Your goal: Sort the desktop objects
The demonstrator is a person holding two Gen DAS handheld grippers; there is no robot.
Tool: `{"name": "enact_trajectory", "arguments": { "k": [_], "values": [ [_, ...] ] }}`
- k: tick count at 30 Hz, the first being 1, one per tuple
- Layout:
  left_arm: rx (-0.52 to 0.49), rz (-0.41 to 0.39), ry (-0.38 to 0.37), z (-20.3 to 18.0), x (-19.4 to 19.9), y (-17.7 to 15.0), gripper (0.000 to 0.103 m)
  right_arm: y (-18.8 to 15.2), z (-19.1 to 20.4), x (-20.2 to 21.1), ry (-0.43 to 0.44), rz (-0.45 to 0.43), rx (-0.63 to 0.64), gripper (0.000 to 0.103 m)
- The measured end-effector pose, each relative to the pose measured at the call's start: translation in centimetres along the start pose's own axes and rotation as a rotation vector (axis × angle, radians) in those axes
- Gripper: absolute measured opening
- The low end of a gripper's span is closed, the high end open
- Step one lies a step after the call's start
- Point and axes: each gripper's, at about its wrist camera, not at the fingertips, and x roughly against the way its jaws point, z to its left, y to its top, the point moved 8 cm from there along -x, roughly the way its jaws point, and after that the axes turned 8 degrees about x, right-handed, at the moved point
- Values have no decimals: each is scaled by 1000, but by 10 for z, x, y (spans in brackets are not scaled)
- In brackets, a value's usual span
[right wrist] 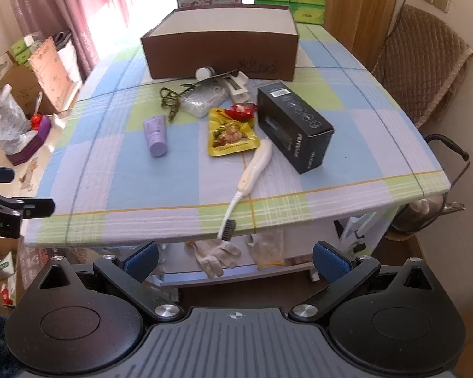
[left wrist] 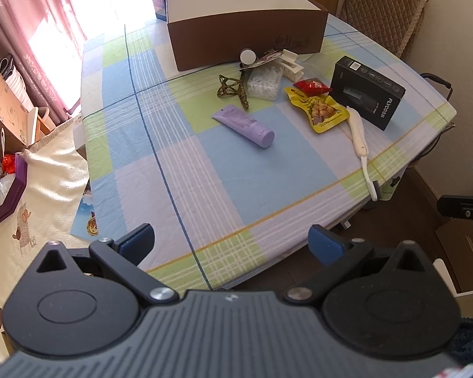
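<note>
- Your left tongs hang spread wide with nothing between the blue pads, above the near edge of the worktop with its checked cloth.
- Your right tongs are just as wide apart and empty, held off the near edge, above a lower shelf with two gloves.
- Furthest left on the cloth you have the lilac tube, lying flat, cap end toward you, apart from the rest.
- Just behind it sits the camouflage hair clip, touching the clear bag of small white pieces.
- Behind those stands the open brown box, with a small white round jar against its front wall.
- Right of the bag lies a white clip, then a red wrapper resting on the top edge of the yellow snack pouch.
- The white toothbrush lies slanted from beside the pouch down to the near edge, its dark bristles overhanging the cloth.
- Furthest right you see the black carton, just beside the toothbrush handle.
</note>
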Motion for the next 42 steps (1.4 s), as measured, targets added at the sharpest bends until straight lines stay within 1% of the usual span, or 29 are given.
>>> {"name": "enact_trajectory", "arguments": {
  "k": [3, 9, 13, 17, 18, 19, 22, 27, 32, 37, 38, 40, 42],
  "values": [
    [7, 11, -3, 1, -6, 2, 102, 1, -5, -6, -18, 11, -3, 101],
    [17, 28, -11, 5, -18, 6, 102, 5, -13, -14, 17, -14, -53, 101],
    [16, 20, -9, 7, -25, 11, 102, 11, -14, -21, 14, -51, -57, 101],
    [16, 9, -15, 8, -36, 19, 102, 19, -18, -33, 11, -96, -91, 101],
    [16, 7, -15, 9, -40, 22, 102, 21, -20, -36, 9, -110, -107, 99],
    [18, 6, -15, 10, -44, 25, 102, 22, -21, -41, 8, -113, -123, 94],
    [29, 6, -6, 13, -58, 33, 102, 22, -25, -62, 1, -82, -156, 88],
    [47, -8, 6, 16, -76, 50, 102, 20, -28, -87, -12, -63, -154, 80],
    [49, -21, -7, 11, -89, 65, 102, 25, -28, -105, -7, -66, -143, 72],
    [45, -22, -16, 5, -105, 75, 99, 32, -26, -126, -21, -68, -122, 55],
    [46, -20, -18, 4, -109, 76, 99, 33, -25, -132, -26, -66, -117, 53],
    [46, -15, -16, 3, -115, 78, 99, 35, -26, -142, -40, -59, -113, 46],
    [45, -10, -17, 2, -121, 80, 99, 35, -29, -150, -52, -51, -116, 42]
  ]
}}
